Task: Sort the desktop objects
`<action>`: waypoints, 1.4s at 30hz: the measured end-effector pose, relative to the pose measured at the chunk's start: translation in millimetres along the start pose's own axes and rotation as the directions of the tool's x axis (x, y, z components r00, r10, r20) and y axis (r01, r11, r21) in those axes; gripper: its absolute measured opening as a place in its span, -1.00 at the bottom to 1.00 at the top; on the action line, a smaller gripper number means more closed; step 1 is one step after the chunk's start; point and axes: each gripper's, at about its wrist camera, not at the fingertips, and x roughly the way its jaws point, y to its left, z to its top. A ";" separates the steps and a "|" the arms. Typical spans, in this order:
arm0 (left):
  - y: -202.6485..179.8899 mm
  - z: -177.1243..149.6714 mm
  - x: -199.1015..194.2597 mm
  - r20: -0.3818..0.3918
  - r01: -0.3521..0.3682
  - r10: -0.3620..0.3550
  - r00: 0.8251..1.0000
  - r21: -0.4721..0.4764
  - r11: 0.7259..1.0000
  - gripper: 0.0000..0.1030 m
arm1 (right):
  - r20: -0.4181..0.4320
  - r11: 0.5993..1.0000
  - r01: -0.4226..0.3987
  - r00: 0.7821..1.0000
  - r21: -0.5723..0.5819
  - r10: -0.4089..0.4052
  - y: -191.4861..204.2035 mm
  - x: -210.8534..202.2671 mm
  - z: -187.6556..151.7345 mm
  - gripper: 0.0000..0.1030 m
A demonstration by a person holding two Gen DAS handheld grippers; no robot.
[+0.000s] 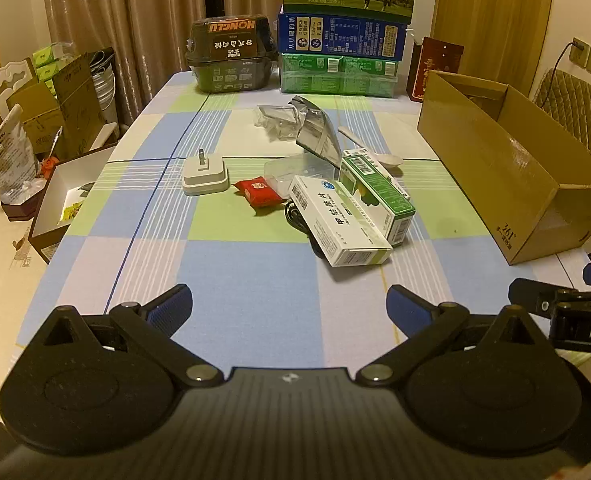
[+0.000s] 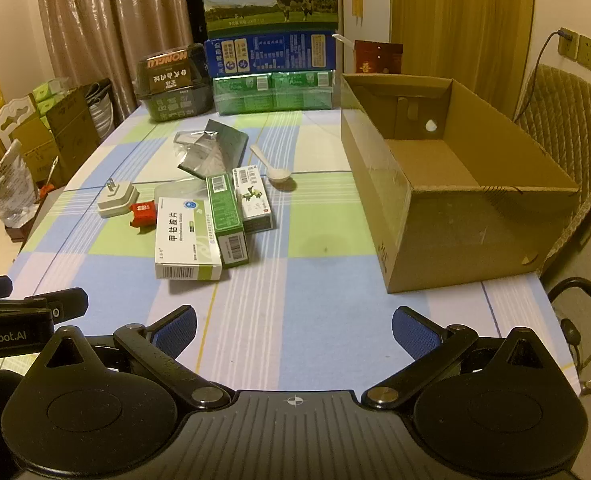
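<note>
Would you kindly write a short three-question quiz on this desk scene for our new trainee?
1. True or false: the cardboard box already holds sorted items.
2. What lies directly between the white plug adapter and the white medicine box?
3. Both tongs, left and right, are: A) open, B) shut on a box, C) out of view.

Key
1. False; its visible interior shows nothing.
2. The red sachet.
3. A.
</note>
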 end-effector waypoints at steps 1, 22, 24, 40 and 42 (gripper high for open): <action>0.4 -0.3 0.1 0.000 0.000 0.000 1.000 -0.001 1.000 0.97 | 0.000 1.000 0.000 1.000 0.000 0.000 0.2 -0.1 0.2 0.97; -0.4 0.1 0.5 -0.001 -0.003 0.003 1.000 -0.002 1.000 0.97 | -0.002 1.000 0.000 1.000 -0.003 0.000 0.0 2.5 -3.8 0.97; -0.4 0.2 0.5 -0.001 -0.003 0.003 1.000 -0.001 1.000 0.97 | -0.001 1.000 0.000 1.000 -0.003 0.000 -0.1 2.6 -3.8 0.97; 0.6 0.2 0.6 -0.003 -0.005 0.005 1.000 -0.007 1.000 0.97 | -0.003 1.000 -0.001 1.000 -0.003 0.001 -1.0 2.4 -4.6 0.97; 2.1 -0.4 0.9 -0.005 0.000 0.000 1.000 -0.015 1.000 0.97 | -0.002 1.000 0.000 1.000 -0.005 0.000 -1.5 0.5 -3.4 0.97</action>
